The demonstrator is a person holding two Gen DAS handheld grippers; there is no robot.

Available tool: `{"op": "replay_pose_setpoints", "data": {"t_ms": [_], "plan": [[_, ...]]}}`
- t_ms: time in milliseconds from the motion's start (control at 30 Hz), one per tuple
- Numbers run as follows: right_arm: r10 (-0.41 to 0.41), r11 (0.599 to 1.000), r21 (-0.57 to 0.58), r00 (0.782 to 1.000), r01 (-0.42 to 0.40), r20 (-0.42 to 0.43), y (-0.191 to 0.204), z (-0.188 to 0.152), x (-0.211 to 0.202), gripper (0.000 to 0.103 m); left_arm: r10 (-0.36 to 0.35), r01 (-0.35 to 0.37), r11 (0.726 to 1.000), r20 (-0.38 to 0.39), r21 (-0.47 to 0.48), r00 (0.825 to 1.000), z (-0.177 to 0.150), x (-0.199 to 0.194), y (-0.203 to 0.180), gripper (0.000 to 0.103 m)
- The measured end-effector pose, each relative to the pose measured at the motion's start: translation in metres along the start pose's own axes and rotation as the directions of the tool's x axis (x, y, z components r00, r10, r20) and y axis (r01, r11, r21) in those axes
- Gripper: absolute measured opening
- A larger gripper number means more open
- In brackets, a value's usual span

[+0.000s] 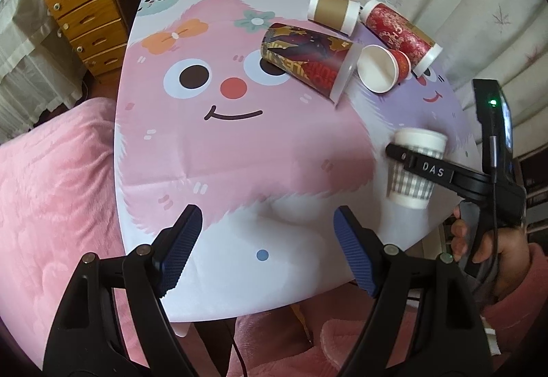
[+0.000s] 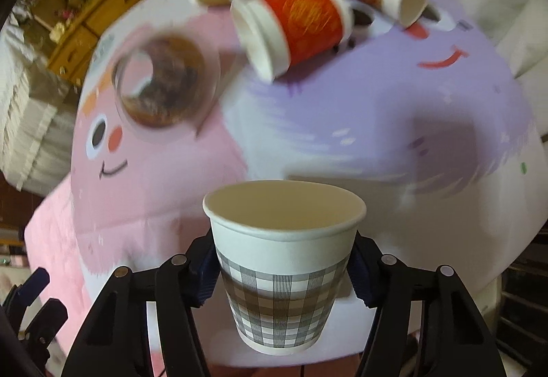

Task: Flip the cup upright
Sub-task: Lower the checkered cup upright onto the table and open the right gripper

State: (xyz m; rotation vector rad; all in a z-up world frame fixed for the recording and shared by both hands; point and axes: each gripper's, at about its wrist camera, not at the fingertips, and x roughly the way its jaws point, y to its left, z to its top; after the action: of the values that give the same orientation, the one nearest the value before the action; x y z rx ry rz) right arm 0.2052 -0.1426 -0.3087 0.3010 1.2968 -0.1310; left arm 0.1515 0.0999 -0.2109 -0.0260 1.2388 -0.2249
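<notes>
Surface: cartoon-print tablecloth [image 1: 239, 151] | my right gripper [image 2: 284, 271] pinches plaid paper cup [image 2: 281, 260] mid-wall, 6 o'clock, mouth up | light, crushable: grip gently | my left gripper [image 1: 267, 250] spread, empty

We note matt paper on the plaid cup [image 2: 281, 274], ribbed blue pads [image 1: 181, 240], and a smooth printed tablecloth [image 1: 239, 151].
</notes>
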Motion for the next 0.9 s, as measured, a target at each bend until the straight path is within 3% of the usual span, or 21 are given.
{"op": "replay_pose_setpoints", "data": {"t_ms": [67,133,300,400,467,567,733,767,833,900], "plan": [[-0.024,1.000,-0.007,0.995,0.024,0.095,-0.001,-0.005,-0.008,0.063,0.005,-0.005,1.000,0.003,0.019,1.000,-0.001,-0.001,-0.002,0.077],[-0.066,0.997,-0.030,0.977,0.073,0.202,-0.003,-0.011,-0.016,0.063,0.008,-0.008,0.999,0.011,0.031,1.000,-0.002,-0.002,-0.003,0.077],[-0.090,0.986,-0.082,0.885,0.143,0.456,-0.002,-0.030,-0.026,0.063,0.010,-0.011,0.999,0.023,0.044,1.000,-0.007,-0.005,-0.002,0.077],[-0.082,0.983,-0.089,0.811,0.163,0.580,0.004,-0.041,-0.030,0.063,0.015,-0.016,0.999,0.028,0.043,1.000,-0.009,-0.006,0.000,0.077],[-0.089,0.976,-0.095,0.760,0.195,0.644,0.011,-0.046,-0.032,0.063,0.018,-0.019,0.999,0.029,0.039,0.999,-0.011,-0.006,0.001,0.077],[-0.094,0.971,-0.095,0.713,0.221,0.695,0.019,-0.052,-0.032,0.063,0.025,-0.026,0.999,0.027,0.032,0.999,-0.012,-0.005,0.003,0.077],[-0.089,0.971,-0.093,0.692,0.221,0.716,0.023,-0.066,-0.033,0.064,0.019,-0.020,0.999,0.035,0.028,0.999,-0.013,-0.006,0.004,0.077],[-0.081,0.972,-0.097,0.697,0.212,0.713,0.022,-0.070,-0.033,0.064,0.017,-0.018,0.999,0.035,0.028,0.999,-0.013,-0.006,0.003,0.077],[-0.060,0.974,-0.122,0.731,0.193,0.680,0.020,-0.079,-0.029,0.065,0.011,-0.012,1.000,0.036,0.029,0.999,-0.013,-0.005,0.002,0.077],[-0.050,0.969,-0.146,0.737,0.199,0.674,0.019,-0.089,-0.029,0.066,0.005,-0.006,1.000,0.037,0.030,0.999,-0.013,-0.005,0.000,0.077]]}}
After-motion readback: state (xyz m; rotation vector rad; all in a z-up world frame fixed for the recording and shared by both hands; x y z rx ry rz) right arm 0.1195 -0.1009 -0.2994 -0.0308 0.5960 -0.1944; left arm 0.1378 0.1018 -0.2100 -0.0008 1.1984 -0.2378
